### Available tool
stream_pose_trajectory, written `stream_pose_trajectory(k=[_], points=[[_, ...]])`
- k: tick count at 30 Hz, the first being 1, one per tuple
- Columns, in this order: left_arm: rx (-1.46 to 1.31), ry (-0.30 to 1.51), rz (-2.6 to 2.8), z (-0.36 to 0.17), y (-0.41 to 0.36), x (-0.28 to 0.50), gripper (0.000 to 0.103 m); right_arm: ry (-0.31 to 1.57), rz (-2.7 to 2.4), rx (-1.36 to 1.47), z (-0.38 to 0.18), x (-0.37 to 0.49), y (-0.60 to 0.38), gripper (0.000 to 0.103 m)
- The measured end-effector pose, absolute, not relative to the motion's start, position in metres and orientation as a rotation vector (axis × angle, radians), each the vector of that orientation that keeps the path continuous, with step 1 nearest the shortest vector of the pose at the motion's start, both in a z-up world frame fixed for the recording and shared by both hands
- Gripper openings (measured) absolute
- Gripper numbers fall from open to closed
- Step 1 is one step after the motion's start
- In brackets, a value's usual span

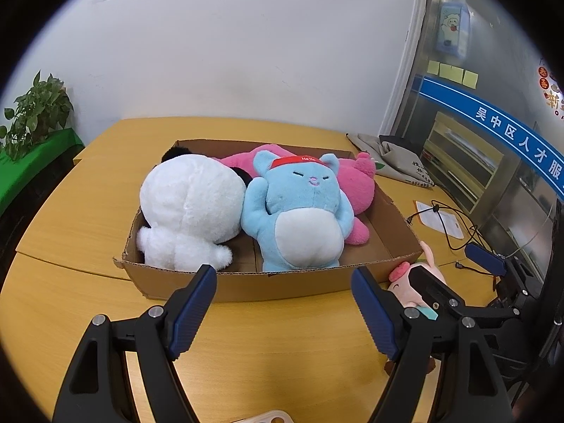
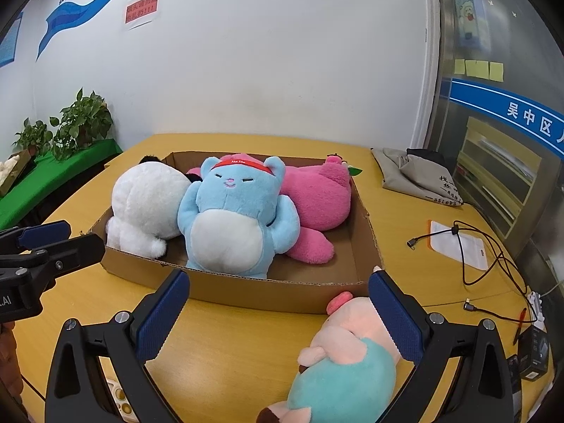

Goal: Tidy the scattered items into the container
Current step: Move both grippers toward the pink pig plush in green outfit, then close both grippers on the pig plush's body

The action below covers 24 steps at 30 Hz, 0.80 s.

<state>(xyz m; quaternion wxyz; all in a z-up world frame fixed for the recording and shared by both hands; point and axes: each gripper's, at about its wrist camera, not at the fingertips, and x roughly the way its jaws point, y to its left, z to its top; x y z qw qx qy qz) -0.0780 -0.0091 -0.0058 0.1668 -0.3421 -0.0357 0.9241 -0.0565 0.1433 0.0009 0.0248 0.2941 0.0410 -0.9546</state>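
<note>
the round yellow wooden table (image 2: 246, 335) takes up most of both views, edges cut off by the fisheye. sitting on it is the shallow brown cardboard box (image 2: 246, 289), and i'll place everything else off that.

inside the box: a fluffy white plush toy (image 2: 141, 204) at its left end, face hidden, just a bit of black fur poking out behind it. the light blue plush cat with a red headband (image 2: 229, 218) lies on its back in the middle. behind that, toward the box's right end, a hot pink plush toy (image 2: 317, 204), mostly covered so i can't tell what animal it is.

outside the box, just off its near right corner, a pale pink plush pig in a teal shirt (image 2: 345, 352) lies on the table, feet cut off at the bottom.

right gripper (image 2: 278, 317) hangs in front of the box with jaws spread wide; the pig's head is against the right pad, nothing clamped. left gripper (image 1: 283, 308) sits before the box's near wall, jaws apart and empty.

right of the box: grey cloth bag (image 2: 412, 172), black cable (image 2: 476, 253).
</note>
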Motion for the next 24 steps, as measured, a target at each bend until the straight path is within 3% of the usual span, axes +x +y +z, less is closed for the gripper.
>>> stream_pose_trajectory(k=[17, 24], points=[[-0.991, -0.115, 2.593, -0.011, -0.005, -0.077, 0.079, 0.015, -3.01, 0.849, 0.007, -0.039, 0.19, 0.103], [-1.021, -0.144, 2.541, -0.019, 0.001, -0.079, 0.079, -0.154, -3.034, 1.173, -0.047, -0.046, 0.25, 0.103]])
